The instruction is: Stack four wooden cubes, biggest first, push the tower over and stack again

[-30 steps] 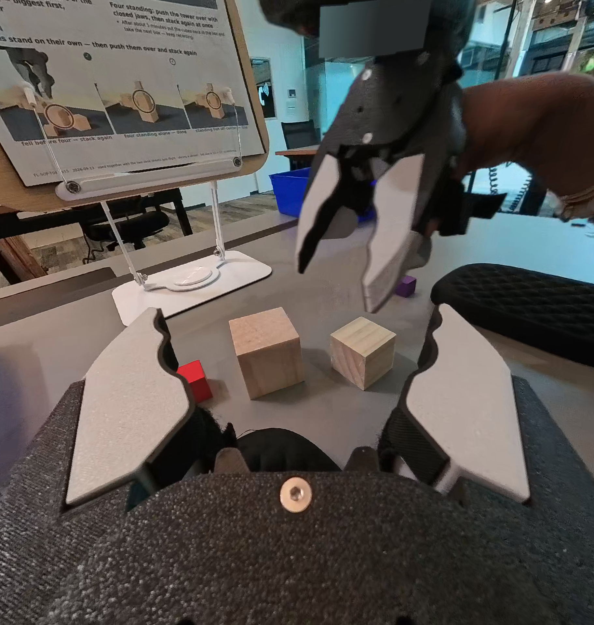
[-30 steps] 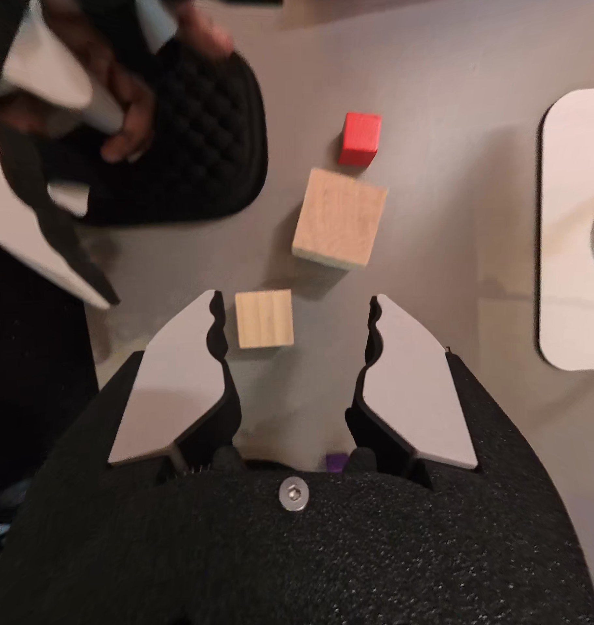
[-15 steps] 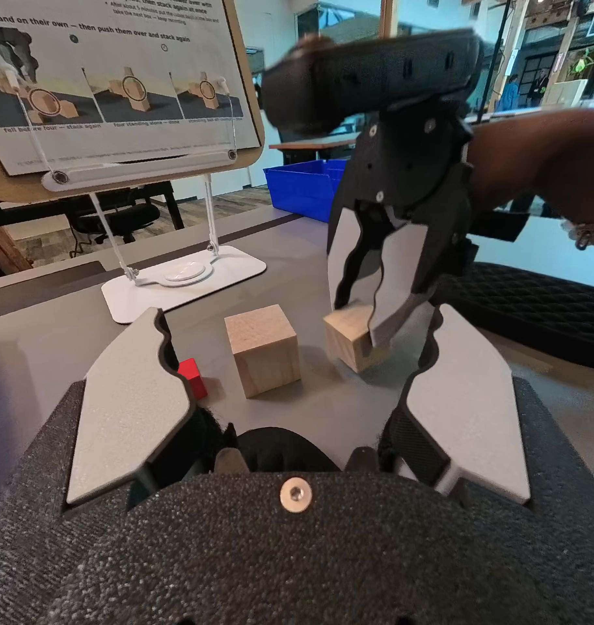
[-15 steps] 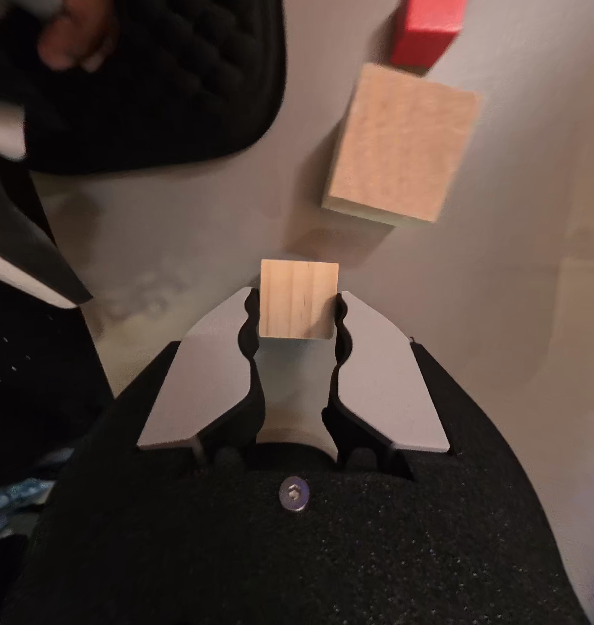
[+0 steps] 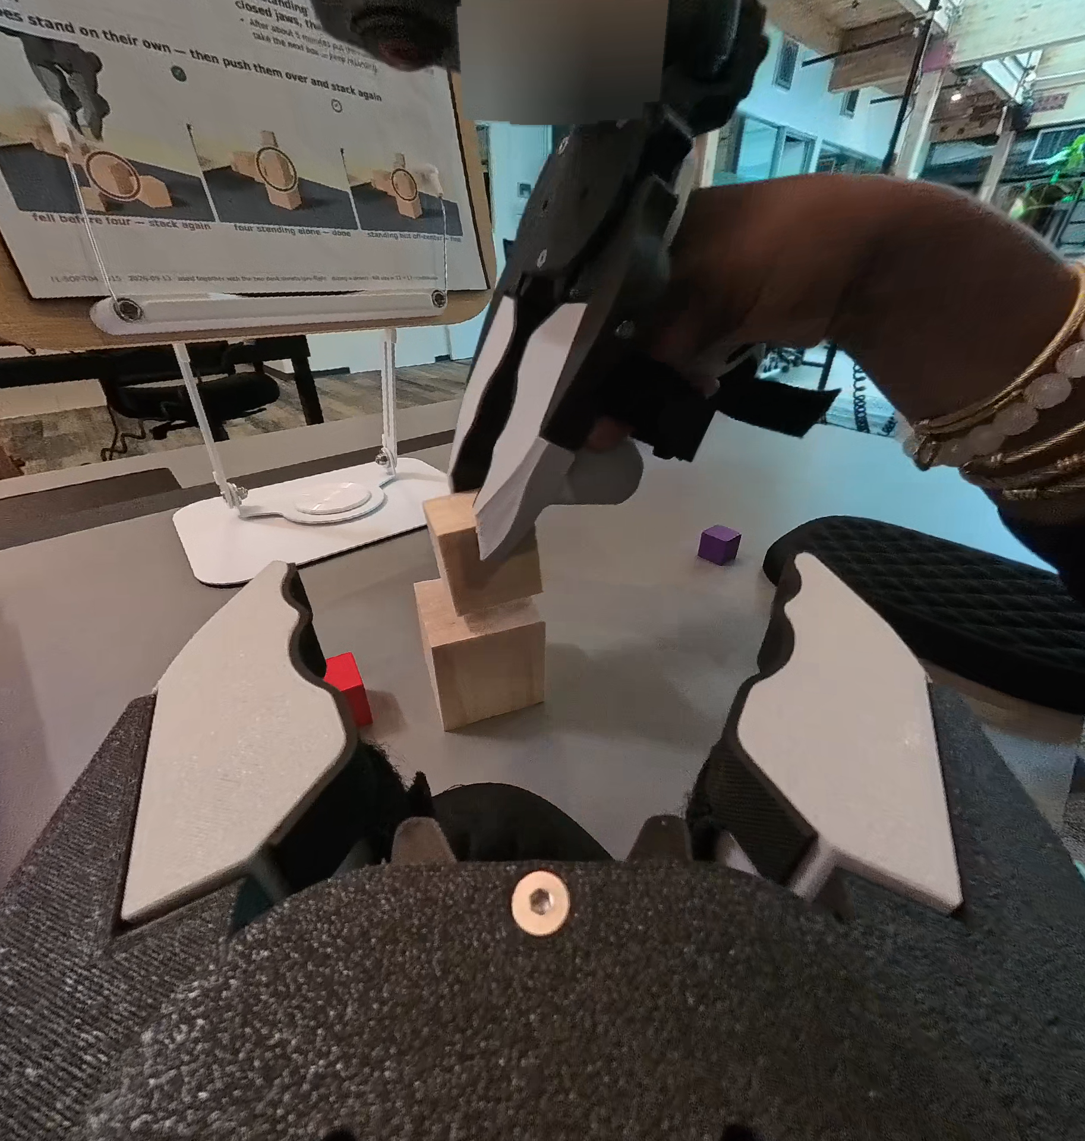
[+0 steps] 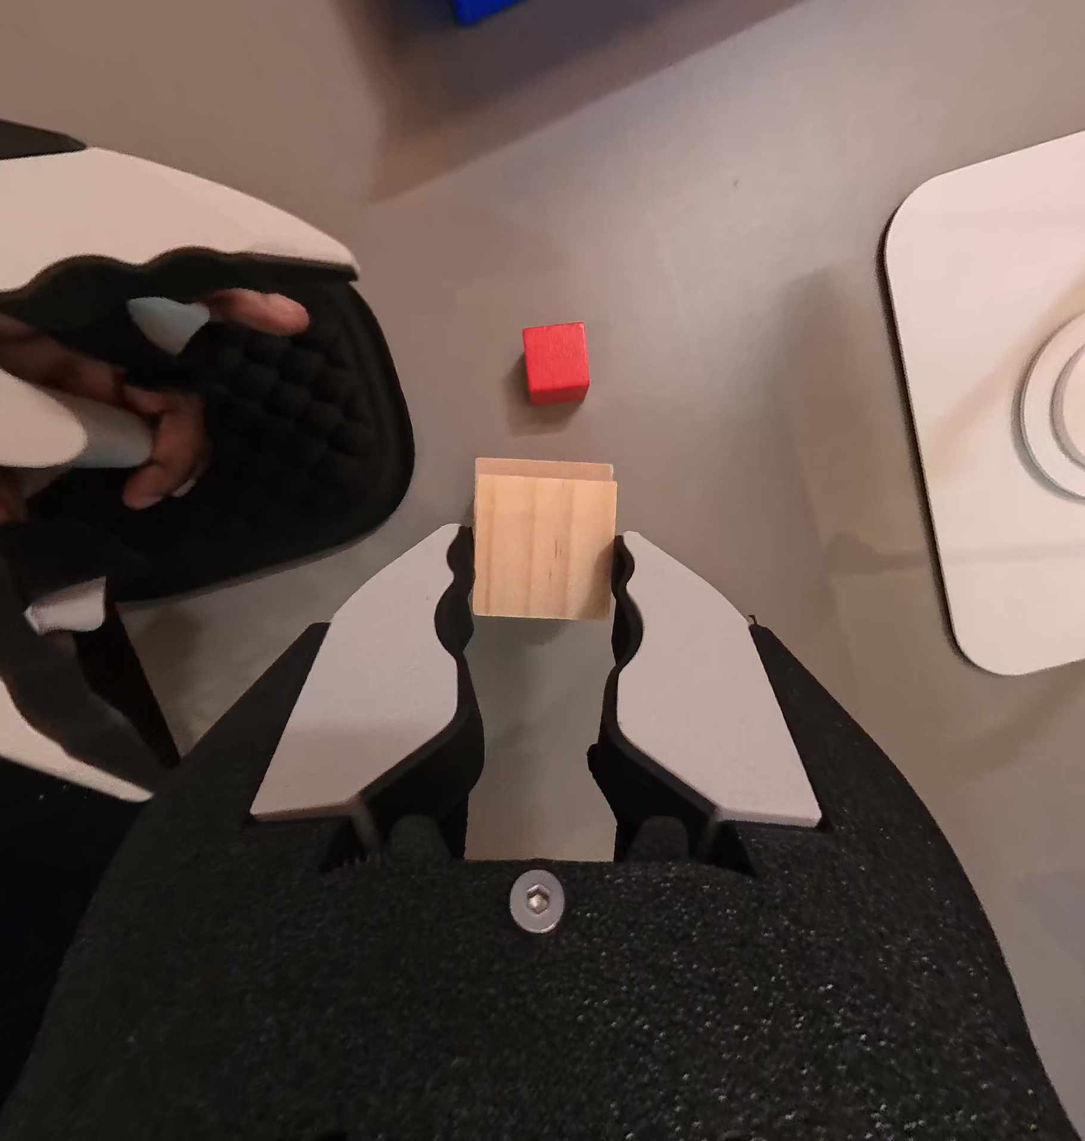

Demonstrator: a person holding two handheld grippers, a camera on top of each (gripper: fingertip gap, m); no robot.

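Left tool (image 5: 540, 623) is hanging low over the desk (image 5: 639, 679) with its fingers spread wide and nothing between them; I am seeing the red cube (image 5: 347, 686) just beside its left finger. Straight ahead of it, the big wooden cube (image 5: 487, 667) is sitting on the desk. Right tool (image 6: 543, 568) is reaching down from above, its two pads pressing the sides of the small wooden cube (image 6: 543, 549), which I am holding tilted, its lower edge on or just above the big cube's top and shifted off-centre. Farther right, a purple cube (image 5: 719, 543) is lying near the black quilted pad (image 5: 960, 617).
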